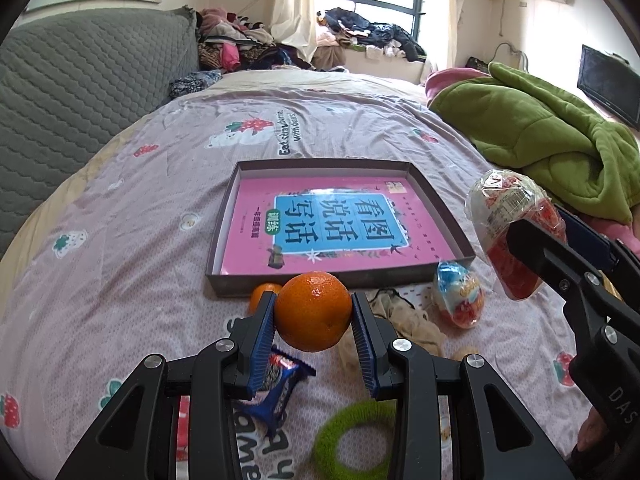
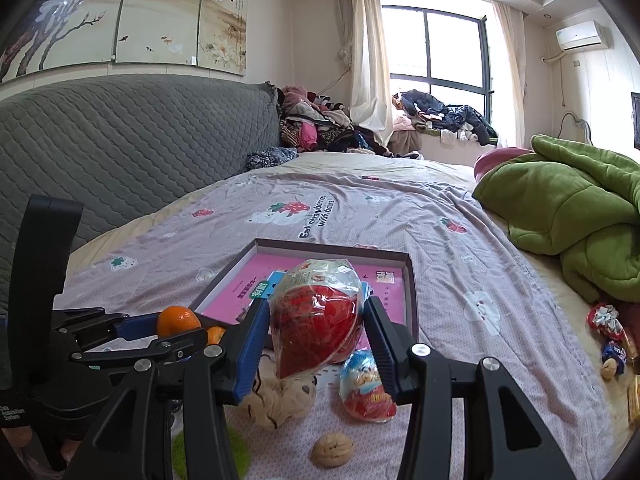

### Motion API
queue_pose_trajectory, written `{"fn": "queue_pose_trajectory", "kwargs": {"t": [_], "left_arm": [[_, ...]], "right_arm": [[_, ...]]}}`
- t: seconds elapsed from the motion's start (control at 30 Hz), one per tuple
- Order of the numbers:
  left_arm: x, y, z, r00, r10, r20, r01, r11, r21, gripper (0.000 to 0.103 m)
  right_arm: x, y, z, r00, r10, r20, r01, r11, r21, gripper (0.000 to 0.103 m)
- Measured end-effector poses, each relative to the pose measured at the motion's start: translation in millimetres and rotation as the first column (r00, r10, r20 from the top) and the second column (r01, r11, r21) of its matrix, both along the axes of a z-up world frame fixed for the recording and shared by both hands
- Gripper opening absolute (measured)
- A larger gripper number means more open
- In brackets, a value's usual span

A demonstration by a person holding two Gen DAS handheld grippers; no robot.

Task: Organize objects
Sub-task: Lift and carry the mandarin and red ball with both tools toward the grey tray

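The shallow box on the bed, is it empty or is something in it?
Not empty. The shallow box holds a pink book lying flat on its bottom. The orange is outside it, clamped in the left hand-held gripper.

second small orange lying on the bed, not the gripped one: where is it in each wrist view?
Left wrist: small loose orange at lower centre, against the shallow grey box front wall, partly behind the left gripper.
Right wrist: lower left, mostly hidden behind gripper fingers.
Shared landmark: the pink book in the box.

Glossy crinkled plastic wrapper [image 2: 316,312], dimpled shiny orange [image 1: 313,311], matt cotton bedsheet [image 1: 140,216]
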State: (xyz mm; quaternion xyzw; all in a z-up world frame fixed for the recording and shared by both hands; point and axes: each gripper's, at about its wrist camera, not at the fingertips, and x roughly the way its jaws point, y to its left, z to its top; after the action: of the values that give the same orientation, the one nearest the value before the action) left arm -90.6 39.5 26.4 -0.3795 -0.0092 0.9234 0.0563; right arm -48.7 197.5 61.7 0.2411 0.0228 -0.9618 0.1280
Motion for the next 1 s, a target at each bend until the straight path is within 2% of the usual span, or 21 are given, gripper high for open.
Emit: {"fn": "queue_pose_trajectory", "kwargs": {"t": [1.0], "left_arm": [[-66.1,7.7,9.0,1.000,0.009,-0.015,-0.010,0.999,-0.034,0.038]], "right_arm": [[-46.9,15.1,13.3,0.998,-0.026,-0.060,0.025,1.000,-0.002,0.049]]}}
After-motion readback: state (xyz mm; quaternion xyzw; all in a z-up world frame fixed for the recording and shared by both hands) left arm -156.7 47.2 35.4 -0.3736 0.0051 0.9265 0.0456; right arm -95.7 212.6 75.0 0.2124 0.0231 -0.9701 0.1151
